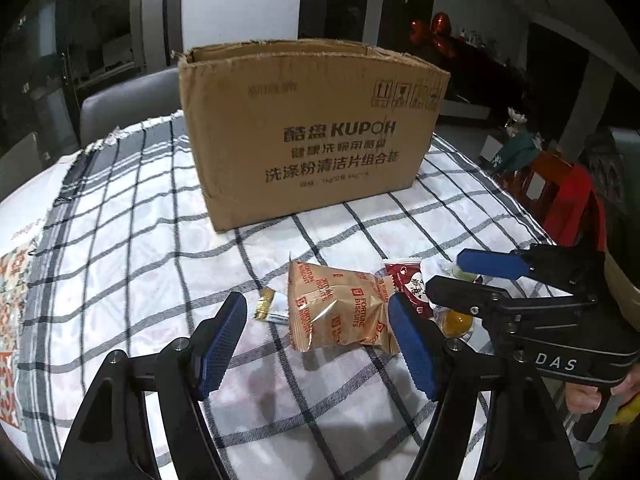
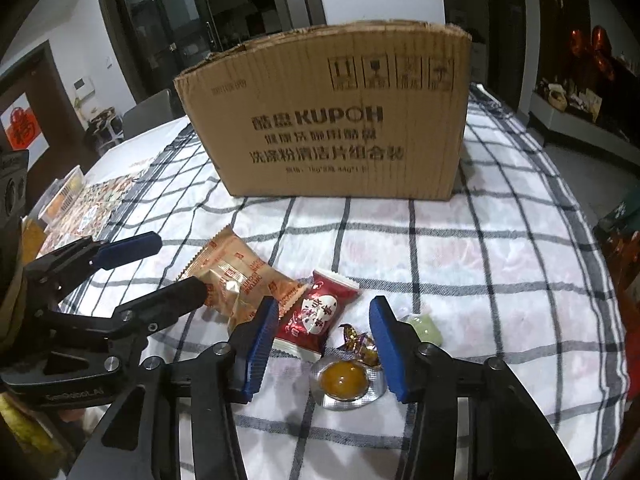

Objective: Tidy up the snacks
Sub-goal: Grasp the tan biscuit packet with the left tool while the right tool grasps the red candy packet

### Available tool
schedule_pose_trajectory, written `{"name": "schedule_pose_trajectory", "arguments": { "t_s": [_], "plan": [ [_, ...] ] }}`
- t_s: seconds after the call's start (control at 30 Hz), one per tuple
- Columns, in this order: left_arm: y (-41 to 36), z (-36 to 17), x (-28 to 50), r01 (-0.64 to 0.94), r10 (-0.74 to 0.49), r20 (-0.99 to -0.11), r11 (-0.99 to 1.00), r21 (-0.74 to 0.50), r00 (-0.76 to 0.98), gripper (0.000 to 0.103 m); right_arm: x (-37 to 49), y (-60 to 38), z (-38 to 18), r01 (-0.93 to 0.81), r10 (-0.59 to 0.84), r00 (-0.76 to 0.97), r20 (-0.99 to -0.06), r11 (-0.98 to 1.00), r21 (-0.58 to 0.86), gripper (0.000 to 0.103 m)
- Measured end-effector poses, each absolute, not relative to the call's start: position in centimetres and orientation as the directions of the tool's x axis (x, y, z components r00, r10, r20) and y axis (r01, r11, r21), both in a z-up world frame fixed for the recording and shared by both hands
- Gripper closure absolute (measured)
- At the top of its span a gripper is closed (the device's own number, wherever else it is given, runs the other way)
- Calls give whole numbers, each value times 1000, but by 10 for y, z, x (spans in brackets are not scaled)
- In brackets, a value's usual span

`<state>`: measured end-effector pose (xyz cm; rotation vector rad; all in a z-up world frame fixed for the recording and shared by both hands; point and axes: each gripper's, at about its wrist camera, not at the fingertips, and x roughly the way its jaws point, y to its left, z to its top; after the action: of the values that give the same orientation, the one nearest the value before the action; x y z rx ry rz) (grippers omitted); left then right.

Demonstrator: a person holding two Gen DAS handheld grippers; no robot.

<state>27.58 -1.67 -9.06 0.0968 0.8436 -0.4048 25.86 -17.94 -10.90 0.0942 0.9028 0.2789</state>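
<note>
An open-topped cardboard box point(image 1: 312, 132) point(image 2: 332, 128) stands on the checked tablecloth point(image 1: 140, 220). In front of it lie several snacks. My left gripper point(image 1: 317, 302) is open and straddles a tan biscuit pack point(image 1: 336, 308) point(image 2: 232, 268); a small gold-and-white candy point(image 1: 270, 308) lies by its left pad. My right gripper point(image 2: 324, 304) is open low over a red packet point(image 2: 316, 312) point(image 1: 408, 280), a gold-wrapped candy point(image 2: 356, 340) and an orange jelly cup point(image 2: 344, 380) point(image 1: 458, 322). A green candy point(image 2: 426, 328) lies just outside its right finger. Each gripper shows in the other's view point(image 1: 444, 272) point(image 2: 182, 262).
A grey chair point(image 1: 120, 100) stands behind the table's far left, a red chair point(image 1: 568, 200) at the right edge. A clear plastic container point(image 2: 64, 196) sits on a patterned mat at the left. A hand point(image 1: 588, 396) holds the right gripper's handle.
</note>
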Motion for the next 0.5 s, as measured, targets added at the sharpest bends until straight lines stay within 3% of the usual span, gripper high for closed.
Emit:
{"name": "schedule_pose_trajectory", "arguments": {
  "t_s": [0.5],
  "plan": [
    [-19, -108, 294, 388, -349, -759, 912, -138, 550, 32, 276, -175, -128, -180, 302, 536, -788, 953, 243, 62]
  ]
}}
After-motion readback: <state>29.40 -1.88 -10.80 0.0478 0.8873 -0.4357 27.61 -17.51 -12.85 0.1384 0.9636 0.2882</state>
